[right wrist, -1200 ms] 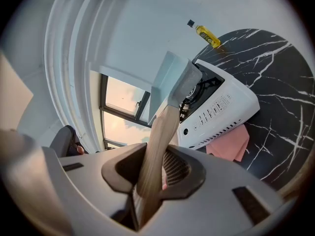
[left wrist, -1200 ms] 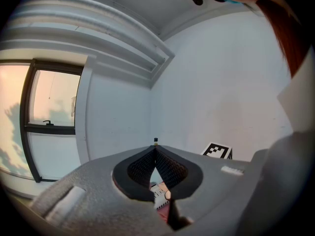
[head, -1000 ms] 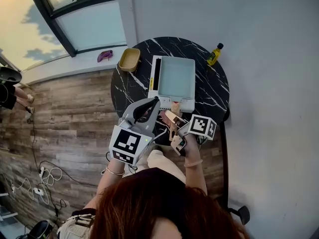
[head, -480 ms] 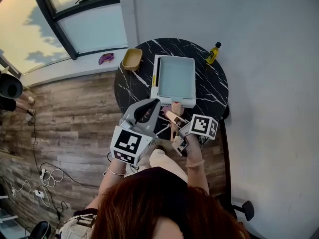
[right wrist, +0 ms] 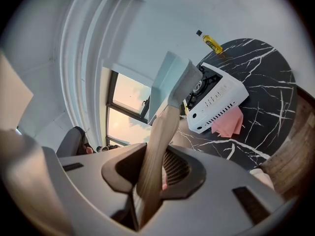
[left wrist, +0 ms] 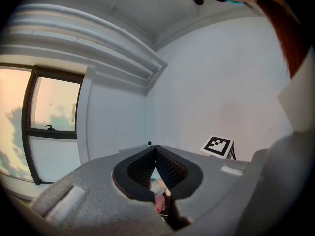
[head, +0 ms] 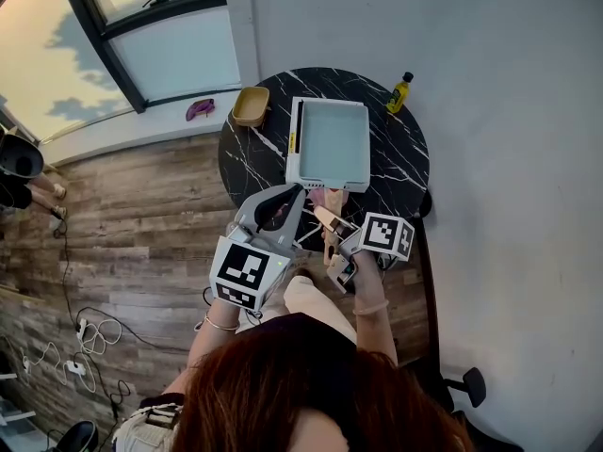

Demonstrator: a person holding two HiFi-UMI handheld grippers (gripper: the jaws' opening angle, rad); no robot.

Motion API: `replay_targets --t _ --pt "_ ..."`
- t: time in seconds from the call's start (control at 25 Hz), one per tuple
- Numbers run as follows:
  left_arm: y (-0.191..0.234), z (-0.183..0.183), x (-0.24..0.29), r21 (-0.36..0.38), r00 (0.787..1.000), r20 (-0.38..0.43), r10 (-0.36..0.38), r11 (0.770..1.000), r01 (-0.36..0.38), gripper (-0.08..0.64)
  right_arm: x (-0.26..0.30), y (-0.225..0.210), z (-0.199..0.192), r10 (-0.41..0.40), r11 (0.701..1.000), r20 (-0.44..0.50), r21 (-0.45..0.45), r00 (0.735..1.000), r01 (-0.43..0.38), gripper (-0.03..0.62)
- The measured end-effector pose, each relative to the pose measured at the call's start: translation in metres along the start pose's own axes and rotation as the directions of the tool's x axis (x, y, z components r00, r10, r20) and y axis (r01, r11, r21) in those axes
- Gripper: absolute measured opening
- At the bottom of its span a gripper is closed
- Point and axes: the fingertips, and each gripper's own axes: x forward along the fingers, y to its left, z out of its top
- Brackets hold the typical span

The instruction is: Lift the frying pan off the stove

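Note:
The pale blue square frying pan [head: 330, 144] hangs above the white stove [head: 293, 163] and hides most of it in the head view. In the right gripper view the pan [right wrist: 170, 80] is raised and tilted, clear of the stove [right wrist: 216, 95], whose burner shows. My right gripper [head: 327, 218] is shut on the pan's wooden handle [right wrist: 155, 146], which runs out between its jaws [right wrist: 152, 157]. My left gripper [head: 294, 194] floats beside it to the left, shut with nothing in it; its pads meet at the tip [left wrist: 155, 149].
The stove stands on a round black marble table [head: 400, 172]. On the table are a pink cloth [right wrist: 228, 123] by the stove's front, a yellow oil bottle [head: 402, 92] at the far right and a yellow bowl [head: 250, 107] at the far left. A window sill with a purple thing [head: 199, 109] lies left.
The pan and both grippers have drifted a little back from the table toward the person, and the pan looks slightly larger. The right grip on the handle is unchanged.

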Motion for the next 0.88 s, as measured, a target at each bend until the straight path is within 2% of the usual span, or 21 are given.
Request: replay_targets --t 0.24,0.88 --pt "-0.018 0.004 -0.023 0.008 1.000 0.016 -0.005 1.000 0.005 0.012 -0.018 0.011 -0.020 0.011 1.000 0.010 -0.013 1.000 -0.011 0.103" --pt "-0.035 0.009 -0.052 0.009 0.999 0.041 -0.010 1.000 0.009 0.012 -0.041 0.028 -0.043 0.011 0.999 0.024 -0.040 1.000 -0.010 0.103"
